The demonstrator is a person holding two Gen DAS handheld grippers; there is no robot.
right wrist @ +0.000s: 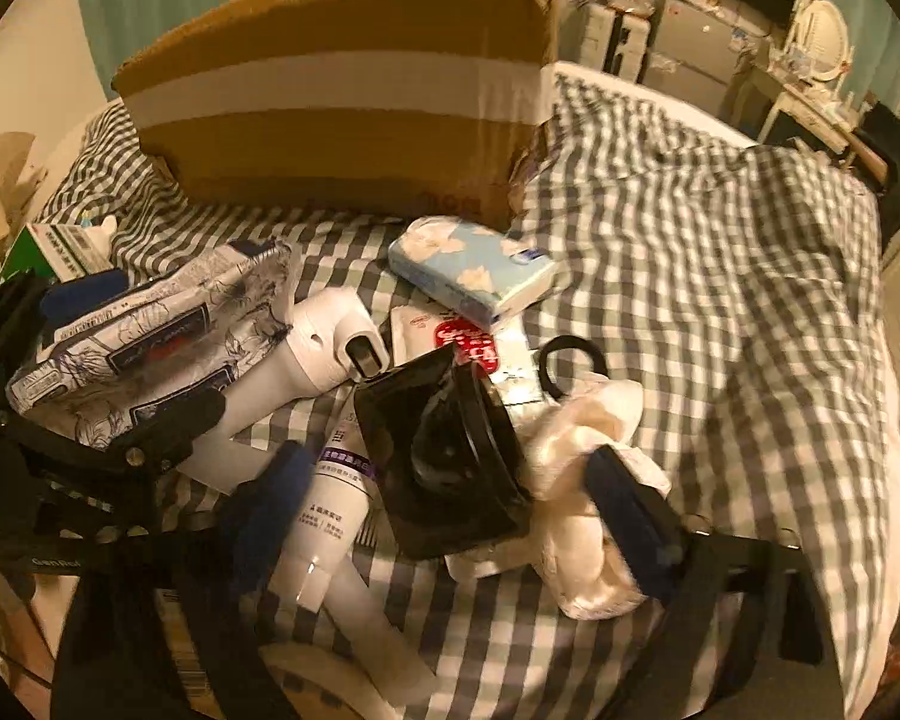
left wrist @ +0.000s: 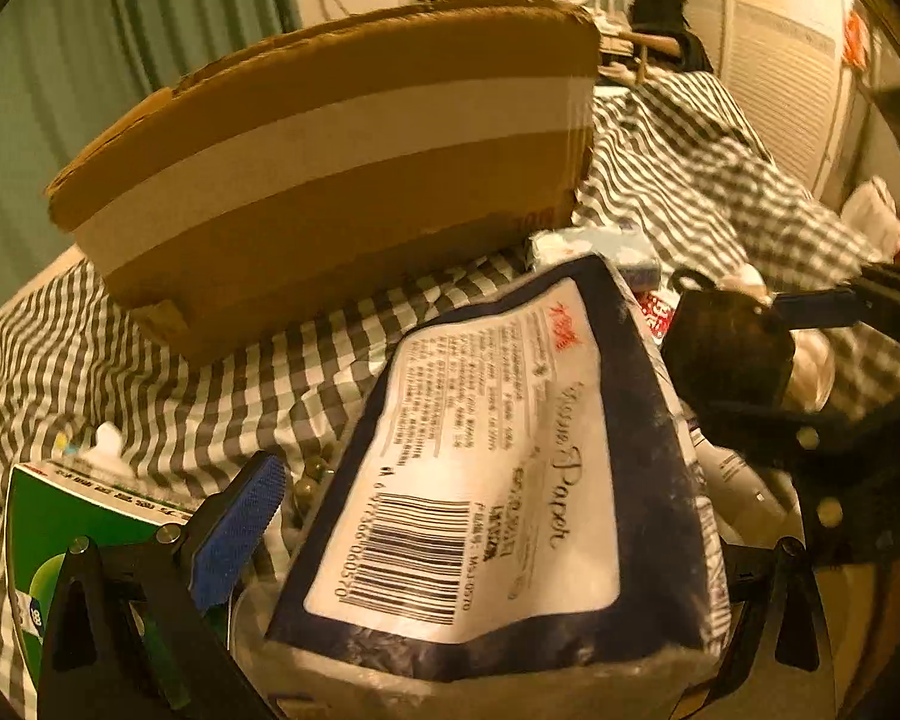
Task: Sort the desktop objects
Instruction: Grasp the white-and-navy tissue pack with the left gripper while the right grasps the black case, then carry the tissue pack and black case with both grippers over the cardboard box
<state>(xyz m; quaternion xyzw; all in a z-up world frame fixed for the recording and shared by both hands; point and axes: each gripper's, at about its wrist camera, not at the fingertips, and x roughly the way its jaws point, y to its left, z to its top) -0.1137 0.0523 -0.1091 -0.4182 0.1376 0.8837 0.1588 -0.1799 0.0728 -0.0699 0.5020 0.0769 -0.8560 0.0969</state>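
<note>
Your left gripper (left wrist: pixel 486 540) was pinching the tissue paper pack (left wrist: pixel 498 468), its blue-padded left finger (left wrist: pixel 237 531) visible against the pack's near-left edge while the other finger was hidden behind the wrapper, so the grip on that side could only be judged. In the right wrist view the same pack (right wrist: pixel 150 342) sat at the left of the pile, lying partly over the white handheld device (right wrist: pixel 306 354). That soft, slippery wrapper was the first risk: if you had squeezed only a corner, the pack could have sagged and slid out on the way to the cardboard box (left wrist: pixel 342 156), which stood far and left on the checked bedcover (left wrist: pixel 198 384). The green carton (left wrist: pixel 72 528) lay just beside the left finger, so a sideways swing could have knocked it off the near-left edge. Moving right, your right gripper (right wrist: pixel 450 510) was spread wide, one finger near the white tube (right wrist: pixel 330 516) and the other against the cream cloth bundle (right wrist: pixel 582 510), with the black glossy holder (right wrist: pixel 444 450) between them. Closing there might have caught cloth along with the holder, dragging both, and the holder's smooth slanted faces looked likely to slip. The two grippers were close together, so lifting the pack could have clipped your right tool. Farther off, the blue flowered tissue packet (right wrist: pixel 474 276) and the red-printed sachet (right wrist: pixel 468 345) lay loose and could have shifted on the soft bedding.
</note>
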